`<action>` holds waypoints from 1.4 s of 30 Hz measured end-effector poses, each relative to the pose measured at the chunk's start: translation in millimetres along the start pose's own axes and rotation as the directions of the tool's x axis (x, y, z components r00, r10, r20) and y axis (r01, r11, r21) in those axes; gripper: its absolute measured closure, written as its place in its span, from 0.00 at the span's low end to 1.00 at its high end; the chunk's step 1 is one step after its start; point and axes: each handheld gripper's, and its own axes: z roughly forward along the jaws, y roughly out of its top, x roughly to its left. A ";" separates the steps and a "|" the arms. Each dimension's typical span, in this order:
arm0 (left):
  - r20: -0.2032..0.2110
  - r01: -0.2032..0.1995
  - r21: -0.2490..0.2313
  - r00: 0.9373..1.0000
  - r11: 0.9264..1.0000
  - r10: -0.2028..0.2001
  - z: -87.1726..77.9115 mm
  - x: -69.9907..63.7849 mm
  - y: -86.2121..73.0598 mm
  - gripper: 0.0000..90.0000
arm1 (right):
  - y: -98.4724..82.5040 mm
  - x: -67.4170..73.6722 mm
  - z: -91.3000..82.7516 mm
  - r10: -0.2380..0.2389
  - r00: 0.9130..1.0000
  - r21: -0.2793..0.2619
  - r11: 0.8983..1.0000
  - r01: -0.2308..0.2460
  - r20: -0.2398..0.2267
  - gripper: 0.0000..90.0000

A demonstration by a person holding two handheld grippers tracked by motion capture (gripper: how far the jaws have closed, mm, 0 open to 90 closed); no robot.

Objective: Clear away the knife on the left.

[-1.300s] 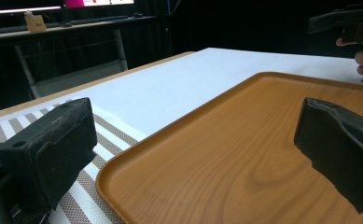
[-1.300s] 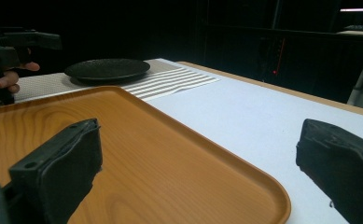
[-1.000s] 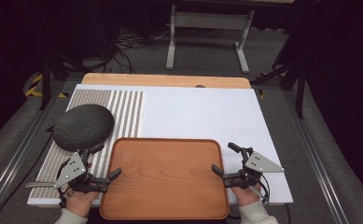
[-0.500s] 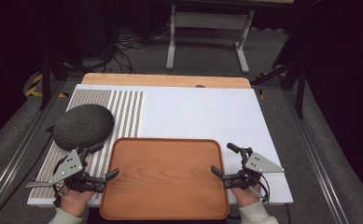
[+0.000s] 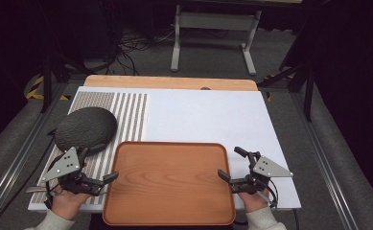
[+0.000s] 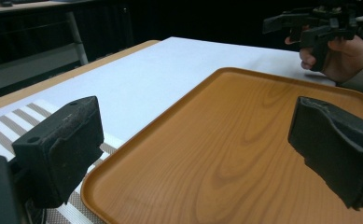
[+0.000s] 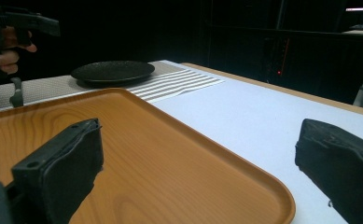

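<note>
Nothing much has moved: both grippers, left (image 5: 108, 178) and right (image 5: 225, 175), stay wide open beside the empty wooden tray (image 5: 169, 182). Lifting one side first could tip it.

The tray (image 5: 169, 182) lies at the surface's (image 5: 213, 115) near edge, centred. The plate (image 5: 85, 127) sits at its 10 o'clock, on the striped mat (image 5: 126, 115) at the surface's left.
</note>
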 end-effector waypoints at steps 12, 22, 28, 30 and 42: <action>0.088 -0.031 0.081 0.996 0.996 0.024 -4.0 5.5 11.4 0.07 | -0.3 0.3 0.6 0.000 1.000 0.006 1.000 0.000 -0.006 0.02; 0.135 -0.041 0.161 0.991 0.986 0.019 -13.6 14.2 19.1 0.09 | -0.5 0.9 1.3 -0.004 1.000 0.010 1.000 0.004 -0.009 0.02; 0.156 -0.043 0.212 0.988 0.976 0.010 -19.4 18.8 22.4 0.10 | -0.7 0.8 1.4 -0.003 1.000 0.014 1.000 0.003 -0.011 0.02; 0.169 -0.054 0.251 0.986 0.967 0.011 -23.9 22.5 25.6 0.10 | -0.7 0.8 1.4 -0.005 1.000 0.013 1.000 0.005 -0.011 0.02; 0.200 -0.114 0.374 0.979 0.920 0.040 -39.9 31.4 30.8 0.10 | -0.8 0.3 1.1 -0.002 1.000 0.019 1.000 0.002 -0.011 0.02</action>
